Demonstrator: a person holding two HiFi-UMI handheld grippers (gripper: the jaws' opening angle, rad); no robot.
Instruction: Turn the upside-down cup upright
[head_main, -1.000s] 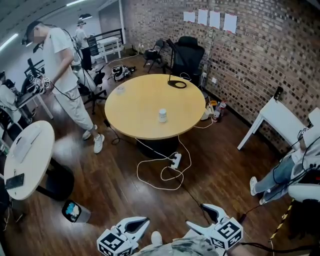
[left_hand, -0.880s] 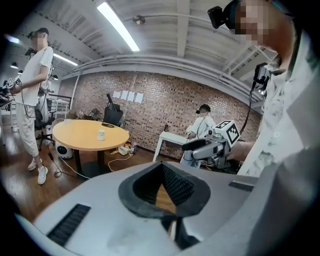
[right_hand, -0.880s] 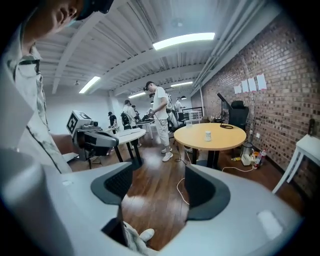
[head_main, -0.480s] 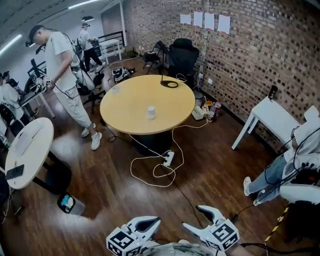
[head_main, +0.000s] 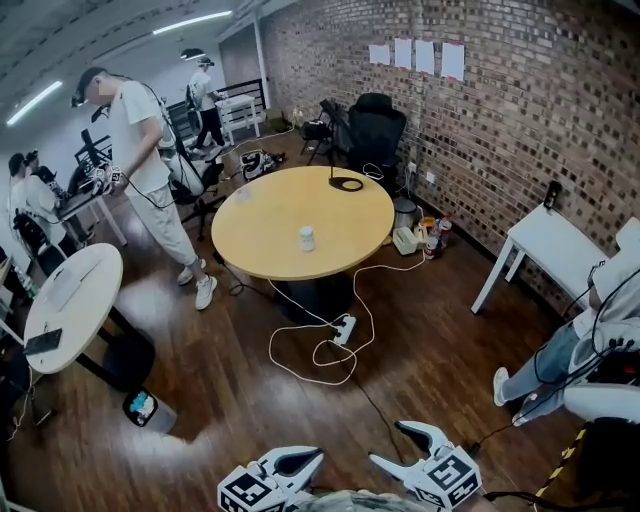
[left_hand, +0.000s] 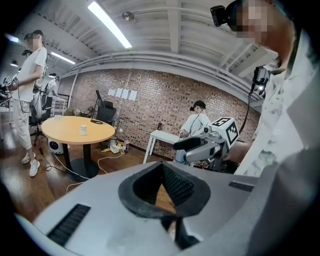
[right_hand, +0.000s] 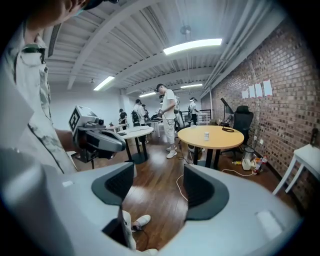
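A small white cup (head_main: 306, 238) stands near the middle of the round yellow table (head_main: 260, 225), far ahead of me; which way up it sits is too small to tell. It also shows in the left gripper view as the cup (left_hand: 83, 130) and in the right gripper view as the cup (right_hand: 206, 135). Both grippers hang low by my body, well short of the table. My left gripper (head_main: 315, 457) has its jaw tips together with nothing between them (left_hand: 161, 166). My right gripper (head_main: 388, 444) is open and empty (right_hand: 157, 172).
A black cable loop (head_main: 346, 184) lies on the table's far side. A power strip with white cables (head_main: 343, 328) trails over the wooden floor between me and the table. A person (head_main: 140, 160) stands left of it. A white round table (head_main: 70, 300), a black chair (head_main: 378, 130) and a white side table (head_main: 545, 240) stand around.
The head view has shifted a little, so the table and cup sit slightly differently in frame. The person at left has stepped slightly. Both grippers stay low and the cup has not moved.
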